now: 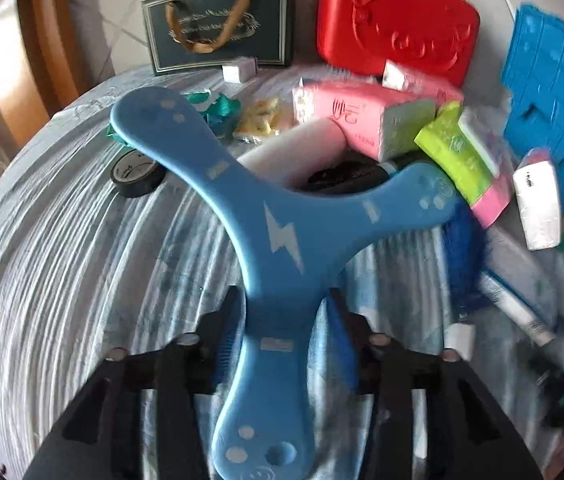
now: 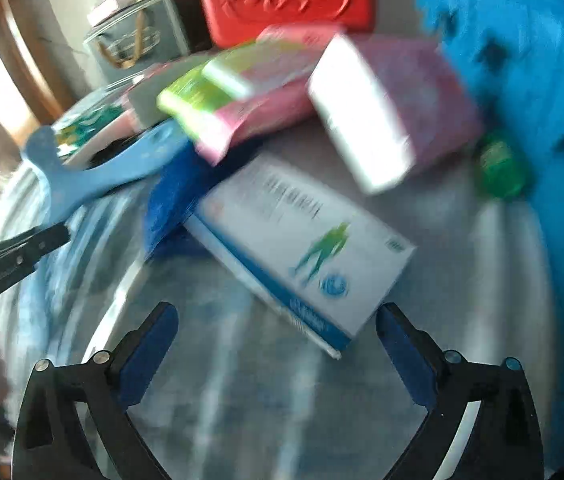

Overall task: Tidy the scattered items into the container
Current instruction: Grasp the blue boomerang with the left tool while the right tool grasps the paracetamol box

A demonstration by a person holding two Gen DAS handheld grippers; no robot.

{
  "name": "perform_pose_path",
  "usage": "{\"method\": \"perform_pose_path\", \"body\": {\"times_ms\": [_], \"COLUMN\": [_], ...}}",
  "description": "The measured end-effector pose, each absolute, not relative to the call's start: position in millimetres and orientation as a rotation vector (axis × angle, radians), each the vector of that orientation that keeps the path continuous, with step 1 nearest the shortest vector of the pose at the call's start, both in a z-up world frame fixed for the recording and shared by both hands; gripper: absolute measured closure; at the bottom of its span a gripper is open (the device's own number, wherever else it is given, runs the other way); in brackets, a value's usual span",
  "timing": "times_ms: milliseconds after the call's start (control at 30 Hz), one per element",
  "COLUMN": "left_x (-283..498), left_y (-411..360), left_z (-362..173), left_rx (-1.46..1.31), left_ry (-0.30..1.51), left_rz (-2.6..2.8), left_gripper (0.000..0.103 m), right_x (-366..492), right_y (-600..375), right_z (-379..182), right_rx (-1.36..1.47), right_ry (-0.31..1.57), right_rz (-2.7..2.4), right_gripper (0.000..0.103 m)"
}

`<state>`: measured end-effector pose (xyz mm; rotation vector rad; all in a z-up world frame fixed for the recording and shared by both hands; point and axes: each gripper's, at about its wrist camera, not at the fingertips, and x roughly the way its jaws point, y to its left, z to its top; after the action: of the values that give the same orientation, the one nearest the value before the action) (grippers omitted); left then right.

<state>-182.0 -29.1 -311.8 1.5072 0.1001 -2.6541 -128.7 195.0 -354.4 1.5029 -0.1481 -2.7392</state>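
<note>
- My left hand-held gripper [image 1: 282, 334] is clamped narrow on one arm of a three-armed blue boomerang [image 1: 270, 216]; the other two arms stick out ahead over the desk [image 1: 54, 248].
- Far left on the desk, a roll of black tape [image 1: 137, 173] lies just beside the boomerang's left arm.
- Behind it stands a dark gift bag [image 1: 220, 26], then a red carry case [image 1: 396, 18].
- Centre: pink tissue packs [image 1: 356, 118], a white roll, a green-and-pink packet [image 1: 458, 152], all piled touching one another. The boomerang's right arm overlaps this pile; I cannot tell if it touches.
- Right edge: the blue container [image 1: 558, 92], which I judge to be the target. Nothing of the clutter looks to be inside it yet.
- My right hand-held gripper [image 2: 276, 334] is spread wide and empty, with a white-and-blue box [image 2: 306, 252] just ahead of its fingers.
- Risk: the long free arms may sweep the pile or knock packets off the desk as I swing toward the container.
- Risk: the grip is on one arm only, so the boomerang may pivot or slip.
- Both views are blurred, so aiming is uncertain.
</note>
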Motion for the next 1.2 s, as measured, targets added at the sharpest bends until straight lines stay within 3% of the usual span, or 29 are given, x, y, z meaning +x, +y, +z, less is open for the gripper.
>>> {"method": "perform_pose_path", "body": {"times_ms": [67, 133, 200, 267, 300, 400, 500, 600, 633, 767, 867, 900, 967, 1033, 1200], "left_x": [-185.9, -189.2, -195.0, -200.6, -202.1, -198.5, -183.7, -156.0, -144.9, -114.7, -112.3, -114.4, -117.9, -121.5, -121.6], "left_y": [-30.4, -32.0, -30.1, -28.4, -28.5, -25.4, -16.3, -20.1, -22.4, -25.7, -23.3, -23.0, -22.7, -23.2, -30.5], "left_z": [-319.4, -318.9, -320.2, -321.2, -321.9, -320.3, -321.9, -322.6, -322.3, -321.0, -321.9, -321.9, -322.4, -325.0, -329.9], "left_rx": [1.563, 1.543, 1.522, 1.499, 1.503, 1.546, 1.552, 1.602, 1.616, 1.643, 1.62, 1.614, 1.589, 1.56, 1.522], "left_ry": [0.05, 0.031, 0.018, 0.032, 0.06, 0.182, 0.13, 0.214, 0.238, 0.229, 0.205, 0.213, 0.208, 0.201, 0.28], "left_rz": [-2.586, -2.563, -2.564, -2.57, -2.582, -2.632, -2.637, -2.634, -2.625, -2.603, -2.573, -2.558, -2.523, -2.492, -2.499], "left_gripper": [0.047, 0.033, 0.025, 0.023, 0.026, 0.065, 0.067, 0.069, 0.069, 0.069, 0.068, 0.066, 0.05, 0.018, 0.014], "right_x": [-139.1, -147.4, -165.8, -174.7, -177.0, -179.8, -166.6, -142.4, -129.4, -88.5, -98.3, -100.4, -116.7, -149.6, -152.2], "right_y": [199.4, 201.3, 194.6, 180.0, 175.9, 163.6, 162.0, 161.8, 162.2, 147.6, 141.5, 141.8, 139.9, 142.4, 119.8], "right_z": [-356.6, -364.9, -375.2, -385.5, -388.0, -398.6, -399.8, -402.6, -406.8, -409.5, -401.4, -401.4, -409.3, -415.5, -433.9], "right_rx": [1.493, 1.488, 1.494, 1.462, 1.452, 1.463, 1.522, 1.634, 1.667, 1.661, 1.592, 1.578, 1.575, 1.624, 1.609], "right_ry": [-0.071, -0.039, 0.054, 0.186, 0.208, 0.208, 0.168, -0.005, -0.095, -0.051, -0.005, -0.055, -0.1, -0.11, -0.02], "right_rz": [-2.784, -2.752, -2.721, -2.711, -2.712, -2.706, -2.684, -2.602, -2.551, -2.501, -2.608, -2.628, -2.651, -2.633, -2.693], "right_gripper": [0.002, 0.0, 0.0, 0.0, 0.0, 0.0, 0.009, 0.017, 0.016, 0.015, 0.004, 0.003, 0.003, 0.003, 0.0]}}
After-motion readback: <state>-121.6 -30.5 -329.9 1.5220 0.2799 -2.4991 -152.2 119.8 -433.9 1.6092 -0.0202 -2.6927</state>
